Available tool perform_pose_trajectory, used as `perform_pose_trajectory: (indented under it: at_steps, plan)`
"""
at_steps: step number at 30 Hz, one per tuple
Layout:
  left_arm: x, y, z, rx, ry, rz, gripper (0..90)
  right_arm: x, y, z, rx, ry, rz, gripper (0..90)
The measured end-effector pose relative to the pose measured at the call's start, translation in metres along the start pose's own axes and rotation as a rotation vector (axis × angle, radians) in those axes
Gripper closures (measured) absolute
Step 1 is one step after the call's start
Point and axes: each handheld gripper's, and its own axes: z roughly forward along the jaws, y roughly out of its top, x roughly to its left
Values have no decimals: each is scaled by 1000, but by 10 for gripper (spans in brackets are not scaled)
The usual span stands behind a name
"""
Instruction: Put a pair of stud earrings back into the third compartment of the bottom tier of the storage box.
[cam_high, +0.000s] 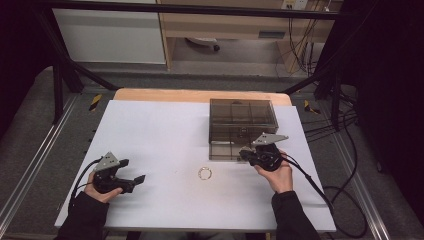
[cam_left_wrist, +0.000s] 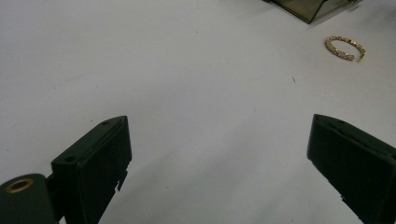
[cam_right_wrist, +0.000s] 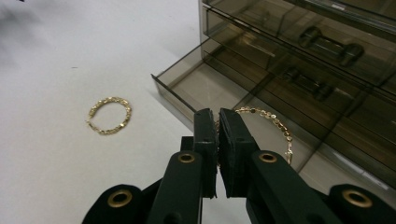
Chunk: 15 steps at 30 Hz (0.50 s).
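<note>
The white worktop (cam_high: 165, 130) carries a smoky drawer box (cam_high: 242, 120) with its lowest drawer (cam_right_wrist: 219, 93) pulled open. Over that drawer the right gripper (cam_right_wrist: 217, 122) has its fingers pinching a gold chain (cam_right_wrist: 273, 123). Well left of the box, the left gripper (cam_high: 134, 172) has its fingers spread. Another gold bracelet (cam_high: 205, 173) lies just before the box.
</note>
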Motion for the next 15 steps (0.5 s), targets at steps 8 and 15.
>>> perform_pose_trajectory:
  at_steps: [8,15]
  plan:
    - [0,0,0,2,-1,0,64,-12,-3,0,11,-31,21,861]
    - [0,0,0,1,-1,-1,65,-23,-4,1,19,-58,45,861]
